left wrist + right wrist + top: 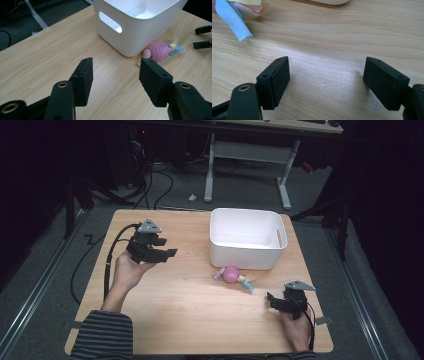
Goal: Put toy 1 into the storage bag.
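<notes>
Toy: the pink toy lies on the table just beside the white bin
Tongs: my left gripper and right gripper both gape, empty
Advice: I'd approach low; straddle the round body; avoid the streamers

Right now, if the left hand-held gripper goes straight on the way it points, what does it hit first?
Probably the pink toy by the bin. The left hand-held gripper is open with only bare table between its jaws; depth is unclear, so it might clip the bin's corner instead.
</notes>
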